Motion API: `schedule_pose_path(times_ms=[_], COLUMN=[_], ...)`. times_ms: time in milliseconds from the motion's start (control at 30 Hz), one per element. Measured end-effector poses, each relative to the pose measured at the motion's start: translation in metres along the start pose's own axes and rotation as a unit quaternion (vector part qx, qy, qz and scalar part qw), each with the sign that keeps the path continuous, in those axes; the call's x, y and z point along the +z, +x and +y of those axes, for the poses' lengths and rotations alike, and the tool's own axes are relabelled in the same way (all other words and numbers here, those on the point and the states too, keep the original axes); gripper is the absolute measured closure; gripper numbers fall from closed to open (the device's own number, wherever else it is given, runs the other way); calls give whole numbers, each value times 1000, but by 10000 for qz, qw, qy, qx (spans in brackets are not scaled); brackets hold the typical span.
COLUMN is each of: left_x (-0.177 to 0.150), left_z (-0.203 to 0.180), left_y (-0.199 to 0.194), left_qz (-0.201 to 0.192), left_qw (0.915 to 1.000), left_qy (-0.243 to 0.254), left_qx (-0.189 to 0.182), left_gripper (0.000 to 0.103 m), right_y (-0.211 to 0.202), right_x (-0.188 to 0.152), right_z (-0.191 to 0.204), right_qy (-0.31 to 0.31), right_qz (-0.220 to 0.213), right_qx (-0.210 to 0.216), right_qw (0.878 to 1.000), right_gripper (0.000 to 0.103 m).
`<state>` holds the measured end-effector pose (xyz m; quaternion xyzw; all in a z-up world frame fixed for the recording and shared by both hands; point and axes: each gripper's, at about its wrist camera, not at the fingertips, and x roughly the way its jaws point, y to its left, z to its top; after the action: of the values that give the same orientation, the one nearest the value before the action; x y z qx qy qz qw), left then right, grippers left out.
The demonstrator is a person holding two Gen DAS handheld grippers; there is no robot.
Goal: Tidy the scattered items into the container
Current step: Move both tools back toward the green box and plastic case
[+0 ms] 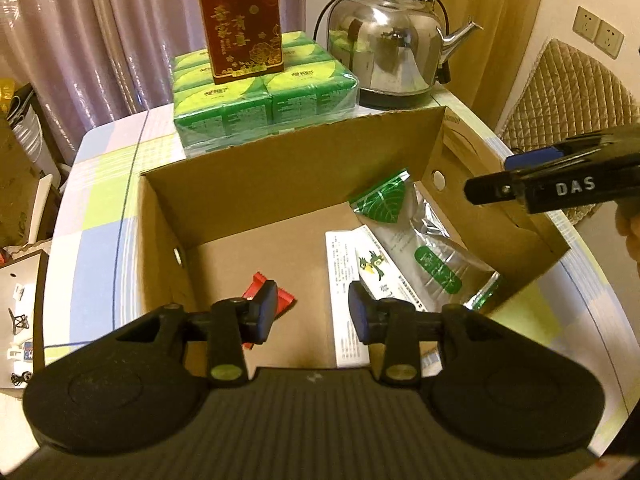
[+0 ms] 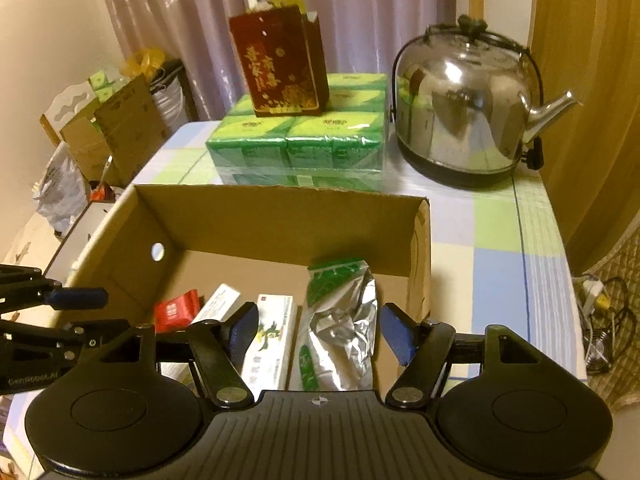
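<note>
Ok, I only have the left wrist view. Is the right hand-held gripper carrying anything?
Observer: No. The right hand-held gripper is open above the cardboard box, with nothing between its pads.
Operator: The red packet is half hidden for me. Is it fully inside?
Observer: Yes, the red packet lies on the box floor near the left wall.
Operator: Anything past the table's right edge?
Observer: A power strip with cables sits there, off the table.

The cardboard box (image 2: 280, 216) is open-topped, its left floor seemingly bare.
</note>
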<state>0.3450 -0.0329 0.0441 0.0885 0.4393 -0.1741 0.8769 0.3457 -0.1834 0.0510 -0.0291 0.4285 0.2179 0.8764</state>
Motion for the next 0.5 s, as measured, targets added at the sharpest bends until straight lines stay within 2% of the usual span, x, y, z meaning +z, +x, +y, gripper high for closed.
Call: schedule_pose_path(times_ms=[100,300,500], left_x=[-7,-26,-60], left_z=[1,4,3], left_y=[-18,-52,-82], left_qz=[-78,-210,-268], left_qw=[10000,9997,9996], left_qy=[2,-78,-57], left_qx=[51,119,103], left_gripper=[67,60,41], right_y=[-21,-64,-94], right_x=[-6,-24,-56], right_z=[9,32,56], right_qy=[-77,-204,-443], right_qz=[-136,-382,-471], right_qx=[30,172,468], right_qw=[9999,9989,9968], right_gripper=[32,31,23])
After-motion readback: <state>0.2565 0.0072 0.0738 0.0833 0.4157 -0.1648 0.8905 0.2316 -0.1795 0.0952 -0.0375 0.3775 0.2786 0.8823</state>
